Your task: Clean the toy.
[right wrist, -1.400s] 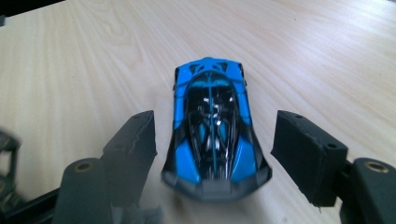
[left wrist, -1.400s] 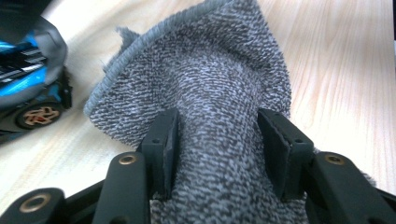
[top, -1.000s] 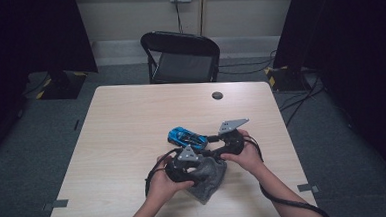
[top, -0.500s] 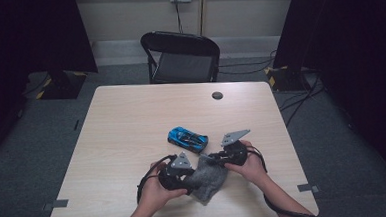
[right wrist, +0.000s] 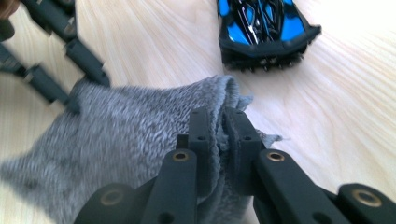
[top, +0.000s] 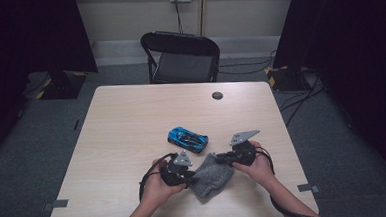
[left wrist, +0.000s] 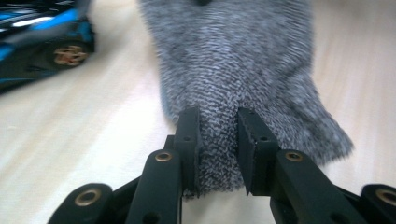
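Both tongs, left (top: 188, 175) and right (top: 222, 159), pinch a grey sock (top: 212, 176) on the tabletop (top: 131, 121), the left having just closed.

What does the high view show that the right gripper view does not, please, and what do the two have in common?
The high view alone takes in the whole table, the black folding chair behind it, the person's hands and the small dark disc near the far edge. The right gripper view alone shows up close how the right gripper pinches a folded edge of the grey cloth between its jaws. Both show the cloth, the blue toy car, the wooden tabletop and the left gripper at the cloth's other side.
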